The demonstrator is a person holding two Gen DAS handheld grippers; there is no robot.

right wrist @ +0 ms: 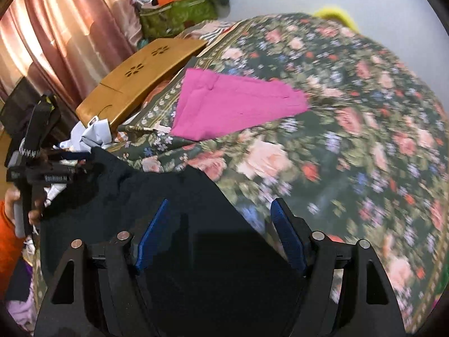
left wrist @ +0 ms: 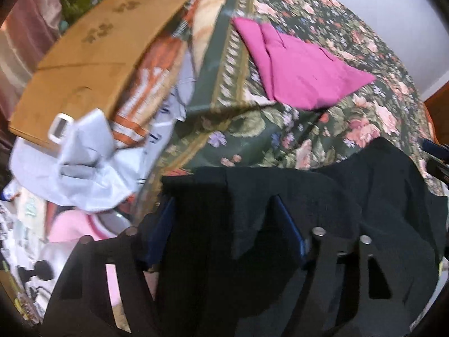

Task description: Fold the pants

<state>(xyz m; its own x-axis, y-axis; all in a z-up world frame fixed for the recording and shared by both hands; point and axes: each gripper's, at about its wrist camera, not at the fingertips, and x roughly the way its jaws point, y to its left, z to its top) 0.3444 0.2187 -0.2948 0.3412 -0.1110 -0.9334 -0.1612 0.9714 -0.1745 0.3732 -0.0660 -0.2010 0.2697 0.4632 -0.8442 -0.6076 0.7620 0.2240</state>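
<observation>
Black pants point(left wrist: 350, 205) lie at the near edge of a bed with a floral cover point(left wrist: 280, 129). In the left wrist view the black cloth drapes between and over my left gripper's point(left wrist: 224, 210) blue pads, which stand wide apart. In the right wrist view the pants point(right wrist: 174, 196) fill the space between my right gripper's point(right wrist: 221, 219) open blue pads point(right wrist: 286, 233). The left gripper point(right wrist: 42, 168) also shows at the left of the right wrist view, held in a hand over the pants' far end.
A folded magenta garment point(left wrist: 303, 73) lies on the floral cover point(right wrist: 364, 140) beyond the pants. A wooden lap table point(right wrist: 140, 81) sits at the bed's left edge, with crumpled pale-blue cloth point(left wrist: 84, 168) beside it. Pink curtains point(right wrist: 56, 42) and a green bag point(right wrist: 179, 14) stand behind.
</observation>
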